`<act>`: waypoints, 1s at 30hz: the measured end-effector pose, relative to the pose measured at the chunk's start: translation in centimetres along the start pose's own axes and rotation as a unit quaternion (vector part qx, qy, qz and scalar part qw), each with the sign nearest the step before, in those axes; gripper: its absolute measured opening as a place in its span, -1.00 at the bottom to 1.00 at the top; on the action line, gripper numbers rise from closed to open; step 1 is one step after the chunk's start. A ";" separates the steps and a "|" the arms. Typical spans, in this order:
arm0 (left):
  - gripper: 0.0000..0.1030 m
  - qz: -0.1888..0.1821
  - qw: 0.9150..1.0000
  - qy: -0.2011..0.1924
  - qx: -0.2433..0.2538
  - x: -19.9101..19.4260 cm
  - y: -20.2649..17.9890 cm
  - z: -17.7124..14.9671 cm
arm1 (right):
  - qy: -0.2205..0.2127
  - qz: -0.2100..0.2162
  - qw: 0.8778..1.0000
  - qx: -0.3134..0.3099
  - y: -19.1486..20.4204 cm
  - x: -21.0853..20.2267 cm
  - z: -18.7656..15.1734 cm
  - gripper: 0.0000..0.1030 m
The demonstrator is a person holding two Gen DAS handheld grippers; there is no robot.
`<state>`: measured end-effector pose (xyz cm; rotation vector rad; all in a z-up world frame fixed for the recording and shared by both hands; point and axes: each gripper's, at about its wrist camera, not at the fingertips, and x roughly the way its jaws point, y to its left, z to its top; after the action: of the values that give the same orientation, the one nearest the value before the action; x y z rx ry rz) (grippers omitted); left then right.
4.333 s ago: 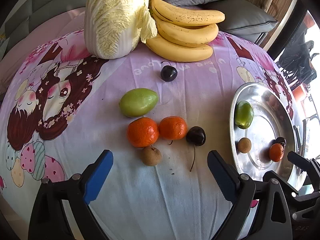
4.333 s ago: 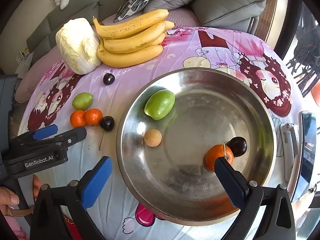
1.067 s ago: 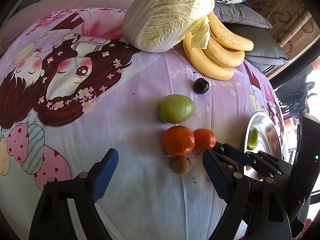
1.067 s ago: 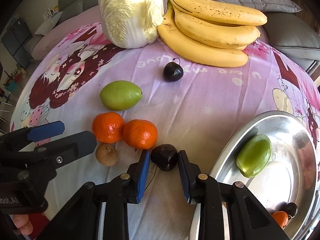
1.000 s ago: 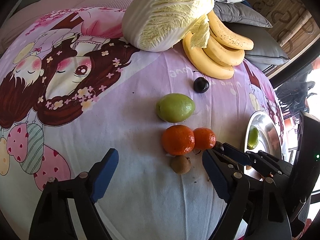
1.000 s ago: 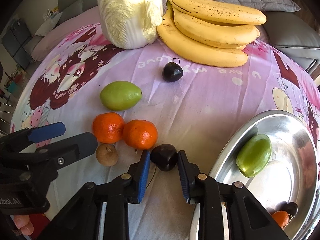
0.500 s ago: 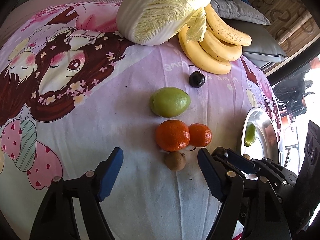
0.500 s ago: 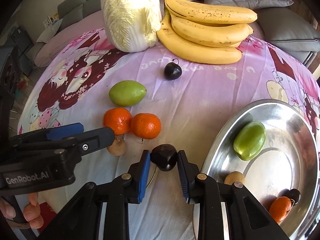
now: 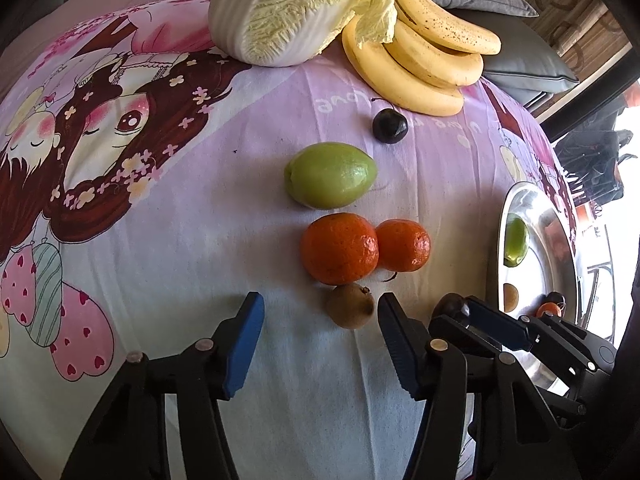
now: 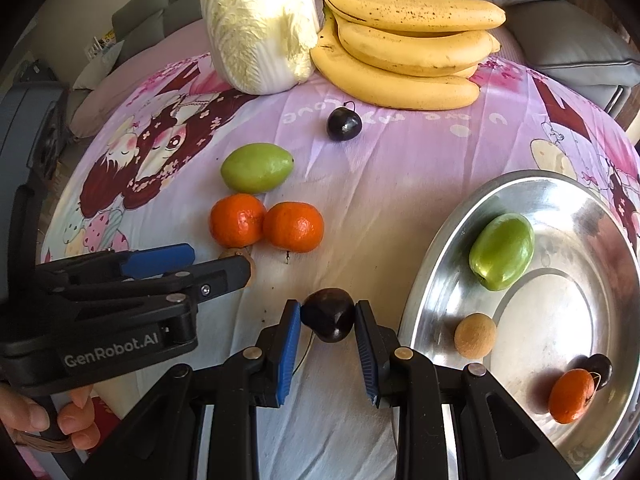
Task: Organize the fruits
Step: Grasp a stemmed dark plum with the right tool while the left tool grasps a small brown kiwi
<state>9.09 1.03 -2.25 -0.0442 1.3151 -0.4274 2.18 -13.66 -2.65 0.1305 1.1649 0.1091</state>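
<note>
My right gripper point(image 10: 328, 318) is shut on a dark cherry point(image 10: 329, 314) and holds it just left of the steel plate point(image 10: 600, 216). The plate holds a green fruit point(image 10: 502, 256), a brown longan point(image 10: 475, 335), an orange point(image 10: 570, 396) and a cherry point(image 10: 601, 366). My left gripper point(image 9: 320, 314) is open, its right finger beside a brown longan point(image 9: 350, 310). On the cloth lie two oranges point(image 9: 339, 253) point(image 9: 404, 245), a green fruit point(image 9: 330, 174) and another cherry point(image 9: 389, 125).
A napa cabbage point(image 10: 258, 20) and a bunch of bananas point(image 10: 404, 36) lie at the far side of the cartoon-print cloth point(image 9: 140, 200). Grey cushions point(image 10: 560, 20) lie behind. The right gripper shows at the lower right of the left wrist view point(image 9: 480, 316).
The right gripper has lifted the cherry and carried it toward the plate. The left gripper has closed in on the brown longan and its jaws have narrowed a little.
</note>
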 end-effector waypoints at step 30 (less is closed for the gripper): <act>-0.39 0.002 0.999 0.003 0.051 2.1 -3.4 0.5 | 0.008 0.003 1.000 0.003 0.1 0.3 -0.3 -0.42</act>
<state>8.97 -2.87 -3.17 0.0447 1.2969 -0.4903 1.96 -13.52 -3.00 0.1394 1.1809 0.1126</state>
